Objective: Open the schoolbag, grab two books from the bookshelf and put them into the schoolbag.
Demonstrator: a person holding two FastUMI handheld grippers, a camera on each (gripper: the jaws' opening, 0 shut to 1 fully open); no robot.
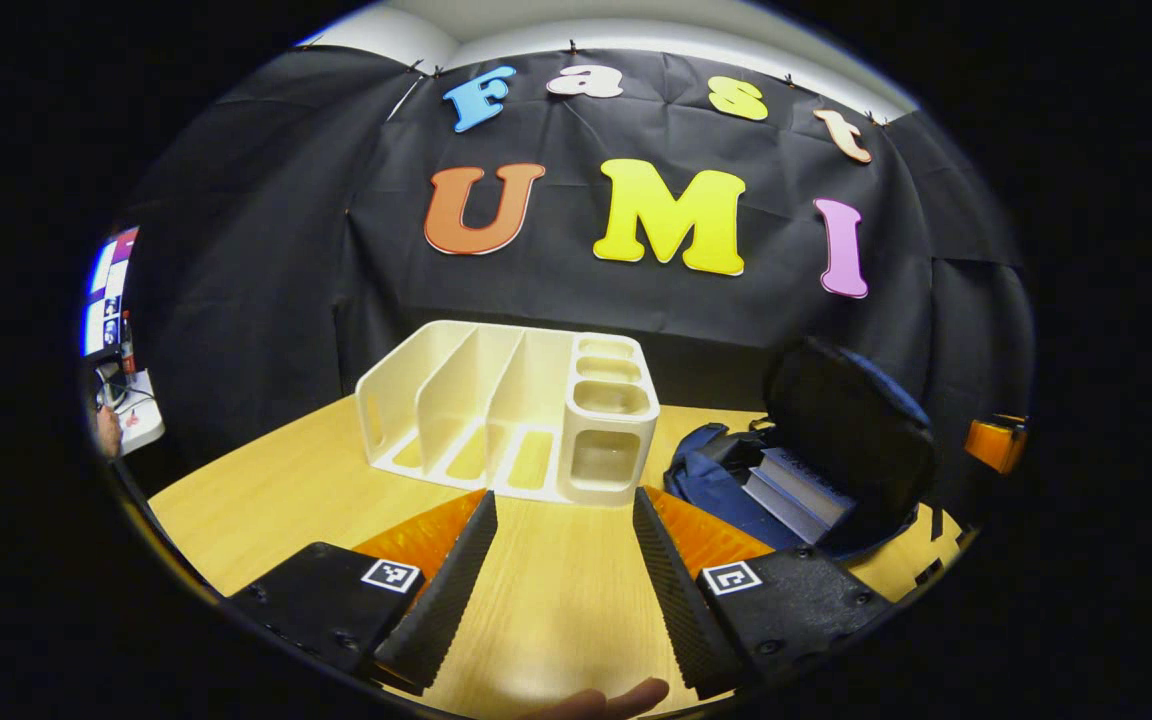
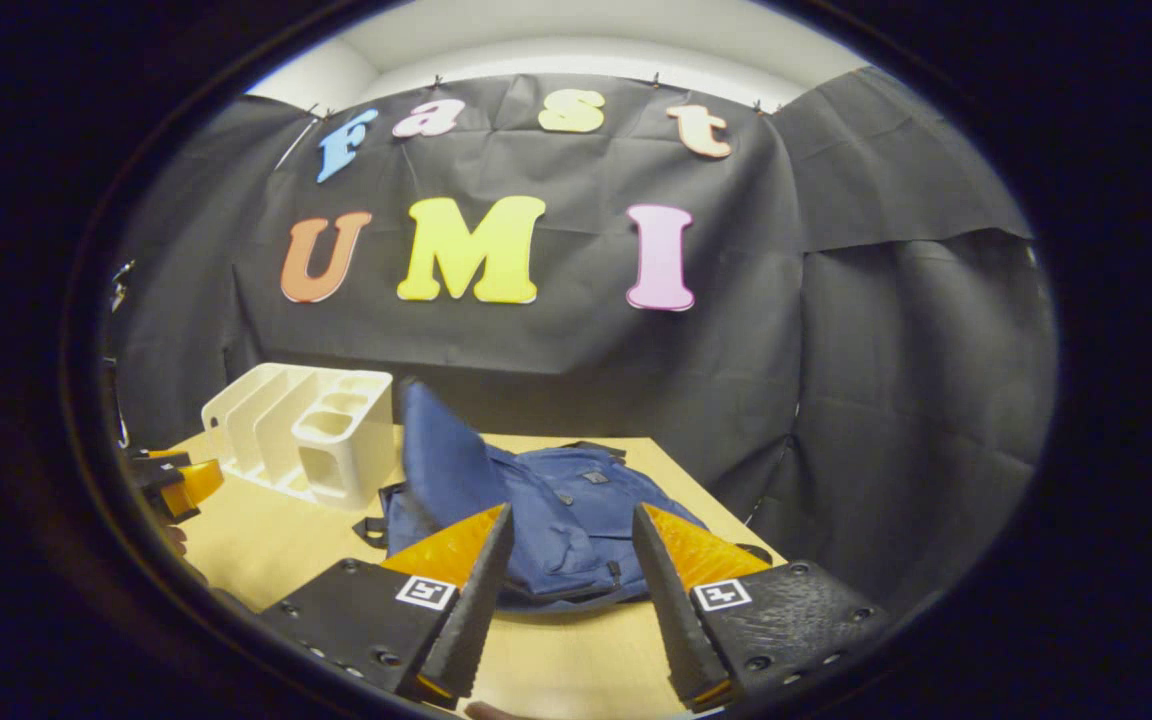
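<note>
Left gripper view: left gripper (image 1: 561,570) above the wooden table (image 1: 266,500), fingers spread wide, nothing between them. White bookshelf (image 1: 506,410) straight ahead, slots bare. Right of the bookshelf — schoolbag (image 1: 816,450) lying open, flap raised, two books (image 1: 796,485) stacked inside. Right gripper view: right gripper (image 2: 571,590) fingers spread, gripping nothing; blue schoolbag (image 2: 556,520) just beyond them, flap up, bookshelf (image 2: 306,430) to its left — other gripper (image 2: 176,485) at the left edge.
</note>
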